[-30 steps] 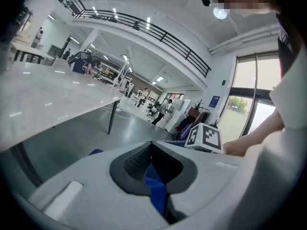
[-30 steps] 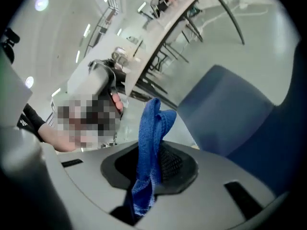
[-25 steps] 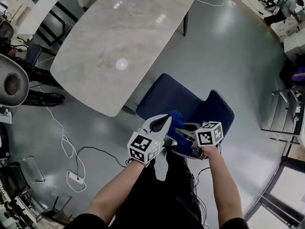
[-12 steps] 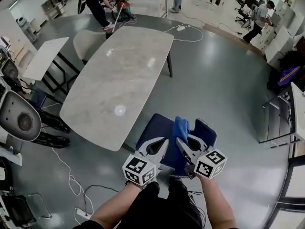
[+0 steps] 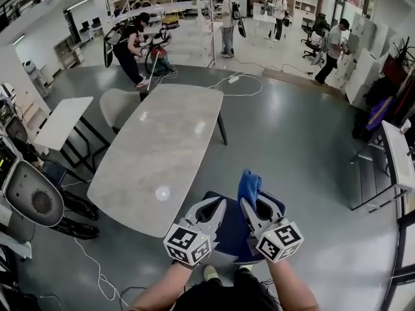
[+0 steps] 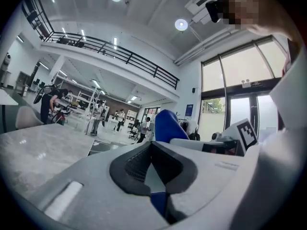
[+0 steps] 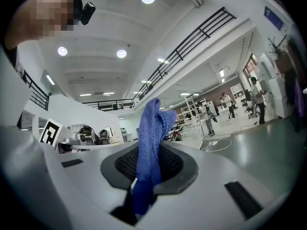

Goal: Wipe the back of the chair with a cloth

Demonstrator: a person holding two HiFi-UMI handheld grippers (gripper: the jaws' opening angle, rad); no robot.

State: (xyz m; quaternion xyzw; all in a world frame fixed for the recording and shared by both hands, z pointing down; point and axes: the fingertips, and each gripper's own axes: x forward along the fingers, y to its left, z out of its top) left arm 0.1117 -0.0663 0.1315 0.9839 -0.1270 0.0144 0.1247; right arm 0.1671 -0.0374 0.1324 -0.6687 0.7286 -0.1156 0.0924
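The right gripper (image 5: pixel 249 205) is clamped on a blue cloth (image 5: pixel 248 183), which stands up from its jaws over the blue chair (image 5: pixel 228 233). The left gripper (image 5: pixel 218 203) hangs just beside it, jaws together on nothing. The chair sits by the near corner of the marble table (image 5: pixel 155 148).

The shiny grey floor (image 5: pixel 311 141) is carrying everything: a blue chair (image 5: pixel 229 233) is standing on it right beneath the jaws, a pale stone-topped table (image 5: pixel 162 148) is standing ahead of them and off to their left, and a white cable (image 5: pixel 233 80) is lying far beyond them.
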